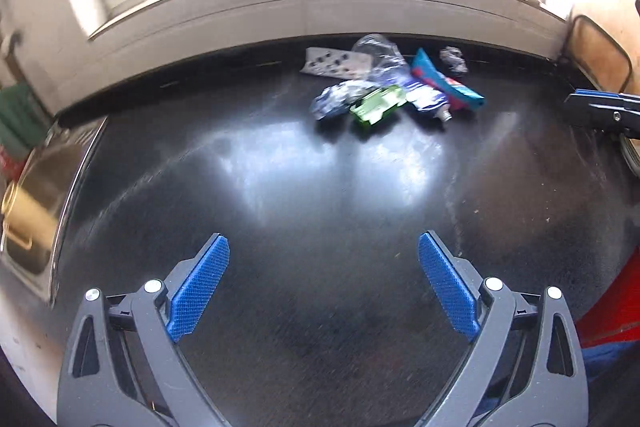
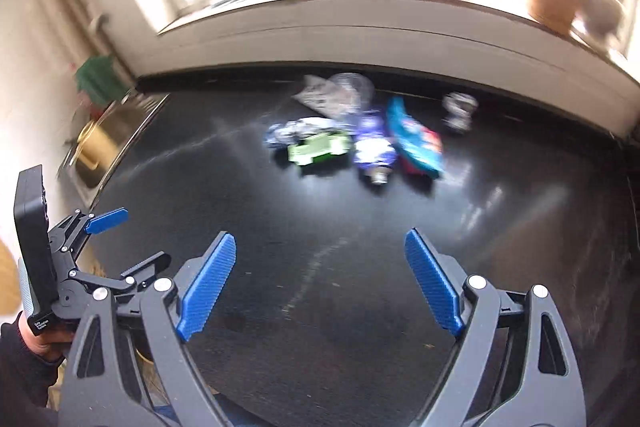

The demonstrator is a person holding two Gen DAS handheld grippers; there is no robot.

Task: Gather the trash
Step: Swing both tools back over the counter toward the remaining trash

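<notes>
Left gripper [image 1: 324, 287]: jaws apart, empty. Right gripper [image 2: 320, 283]: jaws apart, empty. Trash pile [image 1: 394, 91] at far edge of black countertop [image 1: 280, 187], below windowsill. Right view alone shows gloved hand [image 2: 40, 339] holding left gripper; left view alone shows red cloth [image 1: 616, 303].

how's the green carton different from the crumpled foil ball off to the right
The green carton is flattened, bright green and white, and lies in the main cluster against other scraps. The foil ball is silvery, scrunched into a lump, looks smaller, and sits apart nearer the back wall. Both rest on the black countertop, ungrasped.
</notes>
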